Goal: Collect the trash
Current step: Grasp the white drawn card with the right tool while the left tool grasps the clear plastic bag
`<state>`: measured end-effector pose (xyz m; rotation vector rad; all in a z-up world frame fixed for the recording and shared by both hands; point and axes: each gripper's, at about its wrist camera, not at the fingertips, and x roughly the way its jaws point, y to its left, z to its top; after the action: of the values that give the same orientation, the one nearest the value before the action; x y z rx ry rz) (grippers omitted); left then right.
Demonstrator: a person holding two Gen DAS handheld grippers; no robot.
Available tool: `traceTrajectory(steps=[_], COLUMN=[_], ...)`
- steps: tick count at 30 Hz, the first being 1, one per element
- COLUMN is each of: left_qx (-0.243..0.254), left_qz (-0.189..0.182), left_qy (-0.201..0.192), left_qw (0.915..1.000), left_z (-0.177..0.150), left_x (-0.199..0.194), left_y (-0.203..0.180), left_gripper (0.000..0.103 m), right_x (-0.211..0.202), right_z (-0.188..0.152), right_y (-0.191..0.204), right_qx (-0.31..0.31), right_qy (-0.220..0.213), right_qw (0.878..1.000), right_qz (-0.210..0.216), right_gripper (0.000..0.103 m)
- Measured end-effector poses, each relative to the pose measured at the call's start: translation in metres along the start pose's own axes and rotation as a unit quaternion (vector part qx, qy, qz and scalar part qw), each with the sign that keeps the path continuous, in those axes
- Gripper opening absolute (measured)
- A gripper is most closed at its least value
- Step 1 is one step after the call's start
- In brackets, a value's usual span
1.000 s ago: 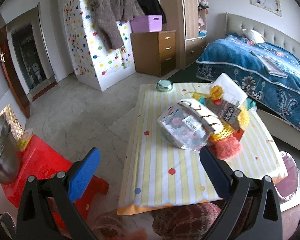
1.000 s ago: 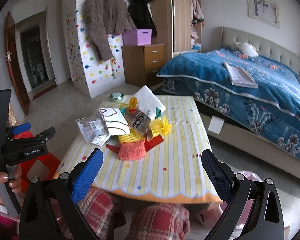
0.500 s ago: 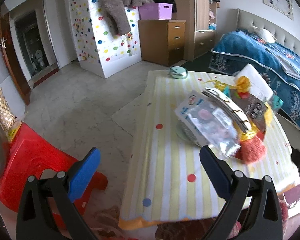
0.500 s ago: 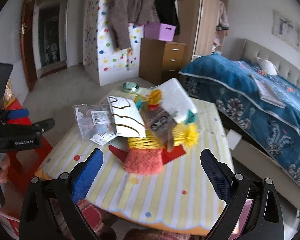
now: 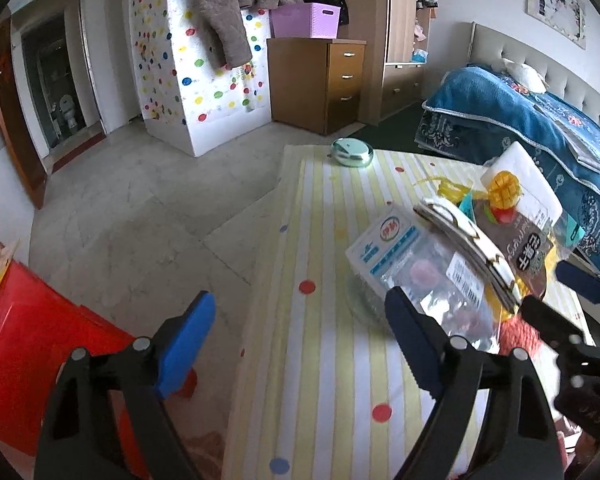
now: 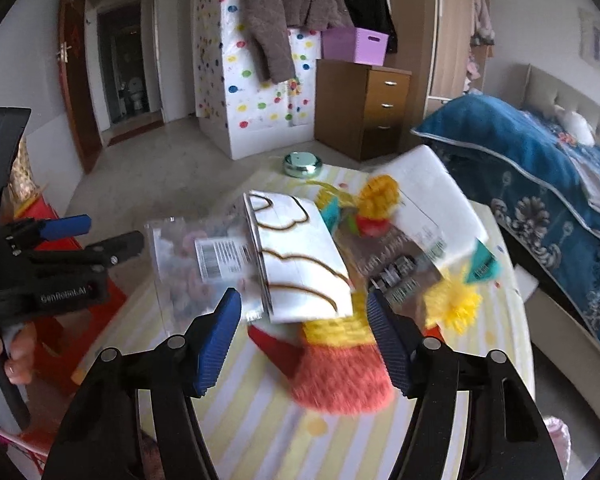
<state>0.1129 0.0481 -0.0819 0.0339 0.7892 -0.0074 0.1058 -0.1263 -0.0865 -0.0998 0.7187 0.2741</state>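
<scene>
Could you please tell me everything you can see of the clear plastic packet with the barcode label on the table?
The clear plastic packet is a crinkly, see-through bag with a white barcode label and a blue-and-white printed header. Pinkish round pieces show faintly inside. It lies tilted at the near-left edge of the pile on the striped tablecloth, its right edge tucked under a white carton with brown squiggles. Neither claw touches it.

We see bare worktop [image 5: 324, 360] left of the wrapper heap [image 6: 300, 264]. A red stool [image 5: 40, 344] crowds its left edge.
</scene>
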Motion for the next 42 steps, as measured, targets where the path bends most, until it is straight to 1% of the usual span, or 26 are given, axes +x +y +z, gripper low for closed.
traceTrajectory(steps=[4,6,7,8,10,15,17,20,25,29,33,38,42], left_qx=[0.002,0.004,0.005,0.007,0.008,0.007,0.008,0.009,0.013,0.022,0.032,0.033,0.029], left_qz=[0.000,-0.002,-0.002,-0.002,-0.002,-0.004,-0.003,-0.003,-0.011,-0.027,-0.043,-0.069,-0.088], left_qy=[-0.003,-0.002,-0.002,-0.002,-0.001,0.000,-0.003,-0.010,-0.017,-0.016,-0.012,0.007,0.022], left_qw=[1.0000,1.0000,1.0000,1.0000,1.0000,1.0000,1.0000,0.9999,0.9997,0.9993,0.9985,0.9971,0.9954], left_z=[0.007,0.007,0.007,0.007,0.008,0.006,0.005,0.003,0.000,-0.007,-0.010,-0.008,-0.004], left_x=[0.006,0.007,0.008,0.009,0.010,0.005,0.001,-0.008,-0.023,-0.031,-0.030,-0.011,0.013], left_y=[-0.003,-0.004,-0.004,-0.005,-0.006,-0.005,-0.004,-0.004,-0.009,-0.016,-0.026,-0.041,-0.052], left_gripper=[0.084,0.084,0.084,0.084,0.084,0.084,0.084,0.084,0.084,0.084,0.084,0.084,0.078], right_x=[0.025,0.031,0.034,0.036,0.038,0.035,0.029,0.017,-0.019,-0.044,-0.062,-0.067,-0.065], right_z=[0.005,0.004,0.003,0.002,-0.001,-0.003,-0.003,-0.001,-0.003,-0.006,-0.019,-0.038,-0.045], right_y=[-0.001,-0.001,-0.002,-0.003,-0.008,-0.012,-0.011,-0.013,-0.030,-0.042,-0.050,-0.062,-0.070], right_qx=[-0.012,-0.014,-0.015,-0.015,-0.011,-0.008,-0.007,0.004,0.051,0.074,0.078,0.086,0.095], right_qy=[0.019,0.022,0.026,0.029,0.035,0.040,0.034,0.021,-0.014,-0.033,-0.030,-0.017,-0.011], right_qw=[1.000,1.000,1.000,0.999,0.999,0.999,0.999,1.000,0.999,0.997,0.997,0.996,0.995], right_qz=[0.006,0.006,0.006,0.005,0.003,0.004,0.005,0.002,0.014,0.011,-0.007,-0.020,-0.023], right_gripper=[0.066,0.065,0.064,0.060,0.057,0.035,0.017,0.004,0.001,0.001,0.001,0.001,0.001])
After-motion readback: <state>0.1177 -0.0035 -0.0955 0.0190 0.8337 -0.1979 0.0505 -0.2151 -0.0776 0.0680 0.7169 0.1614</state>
